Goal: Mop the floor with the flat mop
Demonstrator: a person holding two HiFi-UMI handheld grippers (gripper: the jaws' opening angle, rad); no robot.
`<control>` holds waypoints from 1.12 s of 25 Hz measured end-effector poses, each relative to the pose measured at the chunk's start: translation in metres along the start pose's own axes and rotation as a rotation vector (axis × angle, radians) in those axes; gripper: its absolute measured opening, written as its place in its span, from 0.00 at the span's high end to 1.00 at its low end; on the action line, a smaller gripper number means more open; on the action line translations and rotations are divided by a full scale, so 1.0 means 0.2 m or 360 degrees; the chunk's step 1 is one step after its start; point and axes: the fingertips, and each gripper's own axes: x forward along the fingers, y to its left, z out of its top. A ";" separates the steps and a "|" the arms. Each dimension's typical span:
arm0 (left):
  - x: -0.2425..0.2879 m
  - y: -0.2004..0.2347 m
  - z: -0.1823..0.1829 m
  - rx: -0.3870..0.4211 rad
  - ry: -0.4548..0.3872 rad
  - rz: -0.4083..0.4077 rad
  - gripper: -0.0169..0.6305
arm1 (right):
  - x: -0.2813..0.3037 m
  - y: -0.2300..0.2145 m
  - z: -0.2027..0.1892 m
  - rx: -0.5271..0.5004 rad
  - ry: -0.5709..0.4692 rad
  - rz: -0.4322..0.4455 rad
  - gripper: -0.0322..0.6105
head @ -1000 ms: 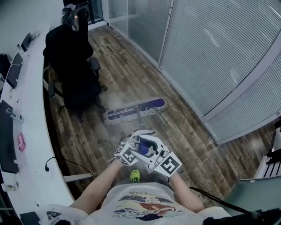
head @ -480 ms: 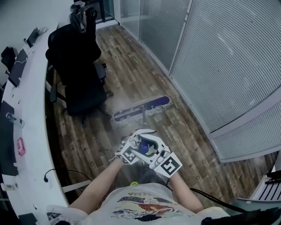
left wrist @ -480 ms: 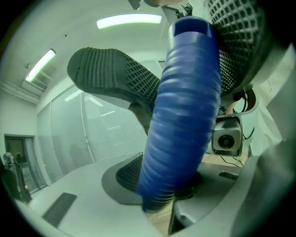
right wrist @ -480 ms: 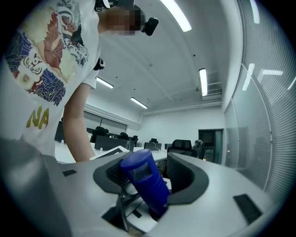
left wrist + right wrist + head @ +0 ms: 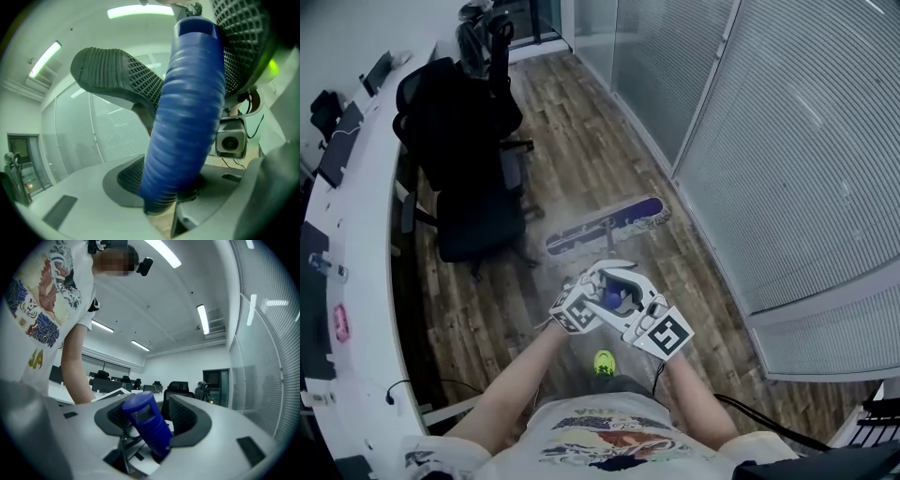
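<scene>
The left tool (image 5: 589,298) and right tool (image 5: 630,302) cover most of the blue mop handle (image 5: 609,298), and the tabletop (image 5: 356,234) runs off the left edge.

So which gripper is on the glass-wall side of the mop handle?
The right gripper: in the head view it is toward the glass wall; the left gripper is toward the desk. Both clamp the blue mop handle.
</scene>
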 end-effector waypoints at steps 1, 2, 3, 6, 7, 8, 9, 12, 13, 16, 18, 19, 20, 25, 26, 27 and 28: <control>0.03 0.04 -0.01 -0.0008 0.0001 0.0008 0.83 | 0.01 -0.05 -0.02 -0.0006 0.0002 0.0004 0.61; 0.05 0.08 -0.02 -0.0016 0.0001 0.0017 0.82 | 0.01 -0.09 -0.03 -0.0016 0.0014 0.0006 0.61; 0.07 0.11 -0.02 -0.0026 0.0003 0.0024 0.82 | 0.02 -0.12 -0.04 -0.0023 0.0028 0.0004 0.61; 0.09 0.11 -0.01 -0.0066 -0.0002 0.0018 0.82 | 0.00 -0.14 -0.03 -0.0020 0.0025 -0.0043 0.61; 0.09 0.08 0.00 -0.0077 -0.0009 0.0004 0.81 | -0.01 -0.13 -0.02 -0.0018 0.0025 -0.0060 0.61; 0.08 0.04 0.00 -0.0084 -0.0007 -0.0014 0.80 | -0.03 -0.10 -0.02 -0.0008 0.0020 -0.0078 0.61; 0.06 -0.01 -0.01 -0.0086 0.0005 -0.0035 0.80 | -0.05 -0.06 -0.01 0.0010 0.0016 -0.0099 0.61; 0.00 -0.16 0.04 -0.0059 -0.0024 -0.0057 0.79 | -0.11 0.09 0.00 0.0041 0.0067 -0.0134 0.61; -0.04 -0.21 0.06 -0.0057 -0.0042 -0.0051 0.79 | -0.12 0.15 0.01 0.0037 0.0087 -0.0130 0.61; -0.20 -0.39 0.12 -0.0079 -0.0071 -0.0052 0.79 | -0.13 0.39 0.06 0.0025 0.0155 -0.0123 0.61; -0.34 -0.54 0.15 -0.0101 -0.0086 -0.0057 0.79 | -0.13 0.59 0.09 0.0033 0.0219 -0.0129 0.61; -0.41 -0.62 0.16 -0.0114 -0.0095 -0.0059 0.79 | -0.13 0.69 0.11 0.0038 0.0249 -0.0130 0.61; -0.49 -0.70 0.17 -0.0122 -0.0106 -0.0060 0.79 | -0.14 0.80 0.12 0.0040 0.0281 -0.0129 0.61; -0.84 -1.14 0.29 -0.0124 -0.0160 -0.0102 0.79 | -0.19 1.35 0.20 0.0009 0.0370 -0.0141 0.61; -0.90 -1.22 0.29 -0.0129 -0.0156 -0.0115 0.79 | -0.20 1.45 0.21 0.0013 0.0380 -0.0155 0.61; -0.96 -1.30 0.29 -0.0136 -0.0151 -0.0128 0.79 | -0.21 1.54 0.22 0.0020 0.0388 -0.0169 0.61; -1.02 -1.37 0.30 -0.0142 -0.0153 -0.0139 0.79 | -0.21 1.63 0.23 0.0029 0.0392 -0.0182 0.61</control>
